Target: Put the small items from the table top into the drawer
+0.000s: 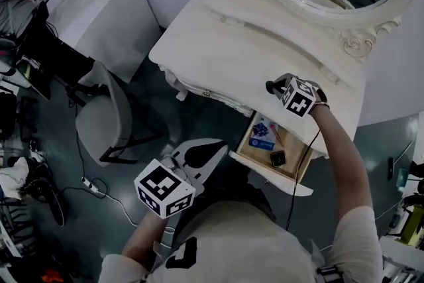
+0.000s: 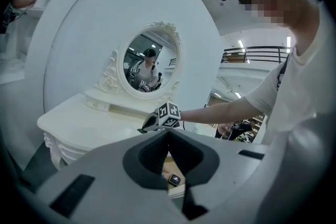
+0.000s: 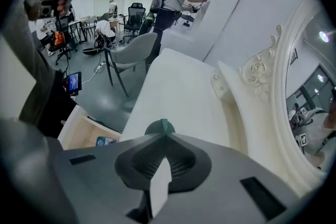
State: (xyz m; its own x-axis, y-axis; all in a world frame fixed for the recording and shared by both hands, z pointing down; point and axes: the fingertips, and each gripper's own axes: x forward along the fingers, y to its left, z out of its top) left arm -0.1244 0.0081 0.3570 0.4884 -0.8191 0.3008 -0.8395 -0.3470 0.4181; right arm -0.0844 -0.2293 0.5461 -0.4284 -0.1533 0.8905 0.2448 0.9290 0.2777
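- The right gripper hangs over the near right part of the white painted table, with its nose tipped down at the top.
- Its fingers are pressed tight together. A small dark green round thing sits right at their tips. I think it is pinched there, but it is small and half hidden, so I am not fully sure.
- The green thing looks like a little dome with a tiny point on top. It looks light and thin. A tight pinch at the very tips makes sense, or it could slip out.
- The open wooden drawer sticks out of the table's near right side, just below the right gripper. It is pulled out so things can be dropped in from above.
- In the drawer lie a blue packet and a small dark square thing with a pale rim, close together. So some of the job looks done.
- The rest of the table top looks bare, so the green thing may be the last one to go in.
- The left gripper is held low, to the left of the drawer and away from the table top. Its fingers are together with nothing in them. It is likely kept there to be out of the way.
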